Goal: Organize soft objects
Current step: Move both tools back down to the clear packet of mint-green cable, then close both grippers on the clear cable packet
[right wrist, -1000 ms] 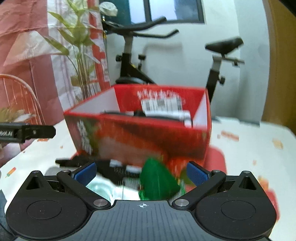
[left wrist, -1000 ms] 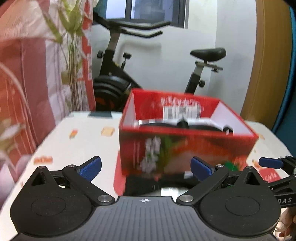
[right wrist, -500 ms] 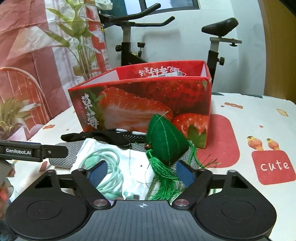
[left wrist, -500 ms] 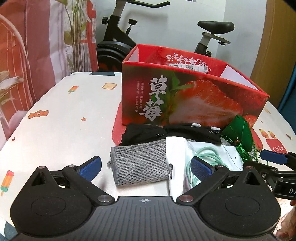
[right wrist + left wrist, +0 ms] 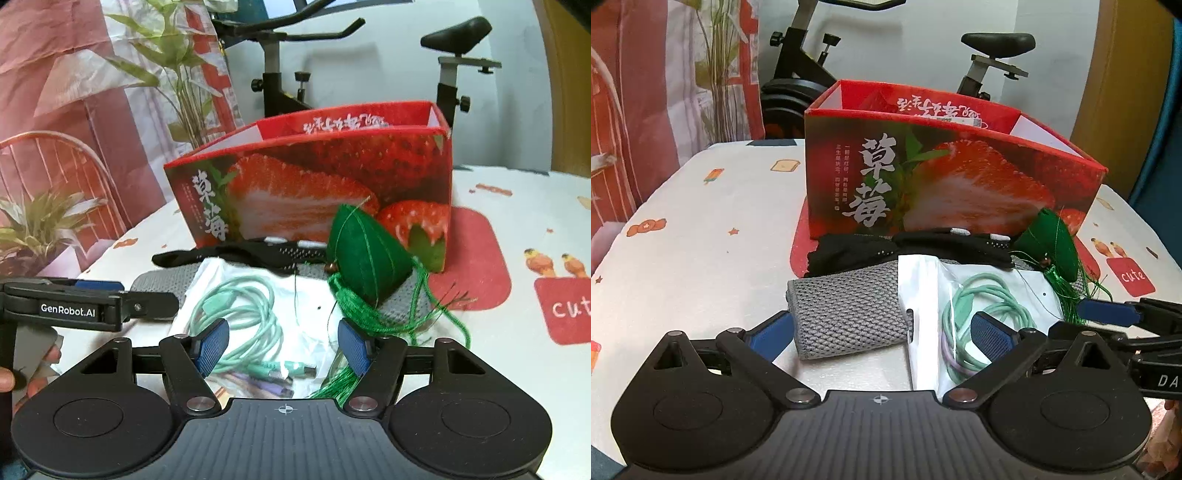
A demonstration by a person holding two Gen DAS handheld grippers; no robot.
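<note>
A grey knit cloth [image 5: 846,314] lies folded on the table, with a clear bag holding a mint green cable [image 5: 982,317] beside it. A black fabric piece [image 5: 908,251] lies behind them. A green tasselled zongzi pouch [image 5: 364,254] rests at the right. A red strawberry box [image 5: 942,173] stands open behind. My left gripper [image 5: 882,332] is open, its fingers straddling the grey cloth and the bag. My right gripper [image 5: 284,345] is open over the bag [image 5: 258,306], with the tassel by its right finger.
The table has a white cloth with cartoon prints [image 5: 701,229]. An exercise bike [image 5: 812,70] stands behind the table. Red patterned curtains [image 5: 74,110] and a plant [image 5: 177,85] are at the left. The left gripper shows in the right wrist view [image 5: 85,306].
Both grippers have dropped and closed in on the pile. The right gripper's fingers have narrowed slightly and sit nearer the cable bag. The left gripper now straddles the grey cloth.
</note>
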